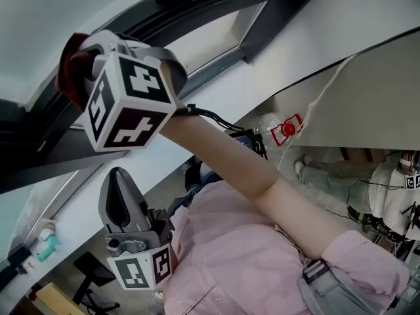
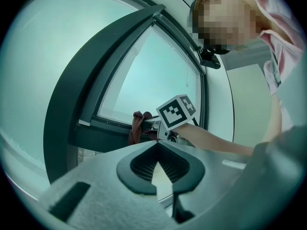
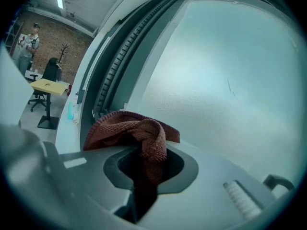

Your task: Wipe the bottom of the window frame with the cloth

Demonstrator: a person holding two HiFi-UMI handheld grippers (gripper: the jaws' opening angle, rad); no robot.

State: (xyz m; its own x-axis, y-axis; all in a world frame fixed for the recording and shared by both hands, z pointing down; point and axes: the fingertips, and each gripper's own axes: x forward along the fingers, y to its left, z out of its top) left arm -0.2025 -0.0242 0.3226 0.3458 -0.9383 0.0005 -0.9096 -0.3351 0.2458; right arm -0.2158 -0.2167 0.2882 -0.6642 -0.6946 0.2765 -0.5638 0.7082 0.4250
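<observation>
A dark red cloth (image 1: 68, 71) is bunched against the dark bottom rail of the window frame (image 1: 36, 140), at the upper left of the head view. My right gripper (image 1: 80, 64) is shut on the cloth, with its marker cube just behind it. In the right gripper view the cloth (image 3: 132, 128) spills over the jaws of the right gripper (image 3: 148, 153), next to the frosted pane (image 3: 230, 71). My left gripper (image 1: 119, 179) hangs lower, away from the frame, shut and holding nothing. Its own view shows the left gripper (image 2: 158, 150), the cloth (image 2: 136, 124) and the frame (image 2: 105, 137).
A white sill (image 1: 262, 77) runs below the frame; a small teal bottle (image 1: 47, 245) stands on it at lower left. A clear bottle with a red label (image 1: 281, 130) lies beneath. A black window handle (image 2: 211, 59) sticks out. Far off are a yellow table (image 3: 48, 86) and a person (image 3: 29, 41).
</observation>
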